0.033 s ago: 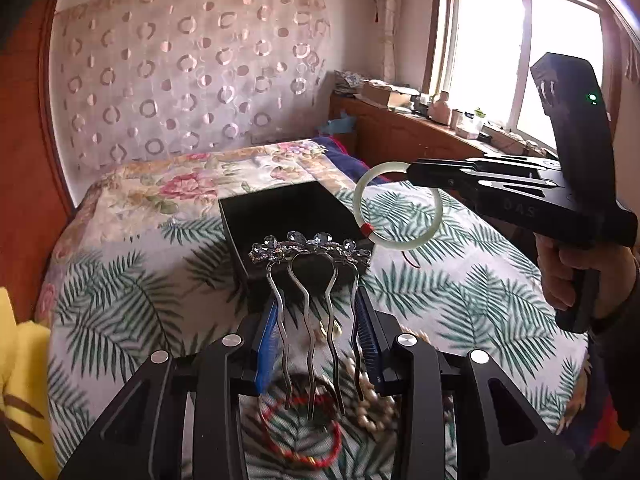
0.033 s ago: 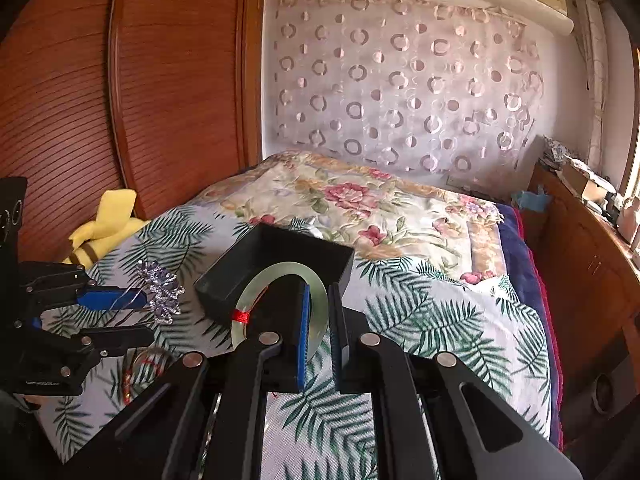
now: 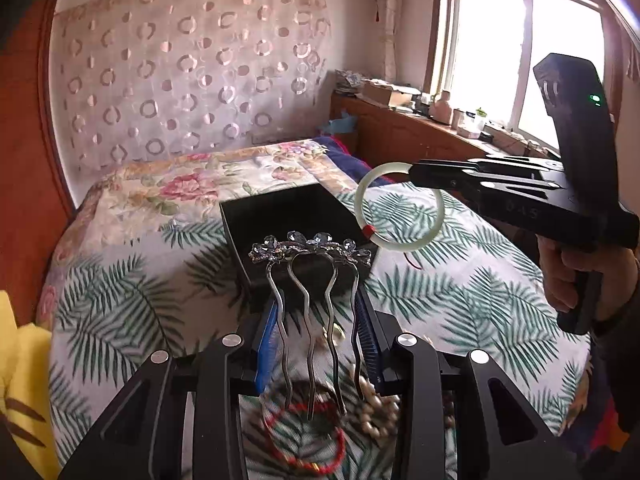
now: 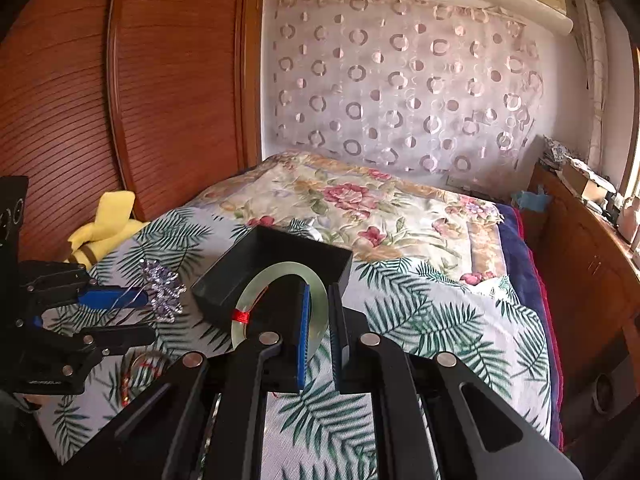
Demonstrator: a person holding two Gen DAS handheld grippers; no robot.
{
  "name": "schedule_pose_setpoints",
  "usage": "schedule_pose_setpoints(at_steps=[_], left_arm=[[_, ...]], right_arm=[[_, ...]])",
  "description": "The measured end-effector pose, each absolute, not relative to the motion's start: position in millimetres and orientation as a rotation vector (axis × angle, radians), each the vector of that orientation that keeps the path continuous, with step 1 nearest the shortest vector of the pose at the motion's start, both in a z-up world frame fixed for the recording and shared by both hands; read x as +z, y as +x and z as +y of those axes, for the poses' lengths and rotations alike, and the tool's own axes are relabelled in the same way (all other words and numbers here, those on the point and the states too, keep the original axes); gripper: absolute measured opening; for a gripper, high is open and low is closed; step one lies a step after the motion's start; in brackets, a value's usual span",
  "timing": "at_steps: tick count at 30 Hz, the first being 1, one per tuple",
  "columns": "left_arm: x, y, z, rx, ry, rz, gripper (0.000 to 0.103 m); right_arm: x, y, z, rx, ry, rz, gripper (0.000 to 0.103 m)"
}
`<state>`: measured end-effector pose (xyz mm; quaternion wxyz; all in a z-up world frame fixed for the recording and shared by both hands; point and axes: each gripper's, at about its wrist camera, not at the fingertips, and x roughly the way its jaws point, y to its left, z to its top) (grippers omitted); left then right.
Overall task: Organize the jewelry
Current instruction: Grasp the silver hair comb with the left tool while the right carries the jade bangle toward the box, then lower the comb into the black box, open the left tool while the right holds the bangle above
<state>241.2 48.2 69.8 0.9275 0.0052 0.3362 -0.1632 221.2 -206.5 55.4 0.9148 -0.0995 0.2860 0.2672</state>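
Bed: palm-leaf print bedspread, floral quilt toward the far edge.
Box: open black rectangular box mid-bed.
Left gripper: clenched on a silver four-prong hair comb with blue crystal flowers, raised before the box.
Right gripper: grasping a pale green jade bangle with red thread, above the box's right edge.
Near edge: red cord bracelet, pearl strand.

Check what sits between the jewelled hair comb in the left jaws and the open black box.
Nothing visible: in the left wrist view the silver jewelled hair comb hangs in front of the open black box, with only palm-leaf bedspread under that gap.
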Motion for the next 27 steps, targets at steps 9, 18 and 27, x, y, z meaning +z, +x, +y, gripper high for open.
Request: schedule_pose_setpoints(at_steps=[9,18,27], left_arm=[[72.4,251.5,32.5,-0.315,0.041,0.722,0.034],[39.8,261.4,17.6,-0.287,0.069,0.782,0.034],[10.8,260.7,25.5,-0.280,0.047,0.753,0.035]], right_arm=[[50.0,254.2,-205.7,0.565,-0.196,0.593,0.010],[40.6,281.3,-200.0,0.613,-0.195,0.605,0.010],[25.2,297.0,-187.4,0.649,-0.196,0.637,0.010]])
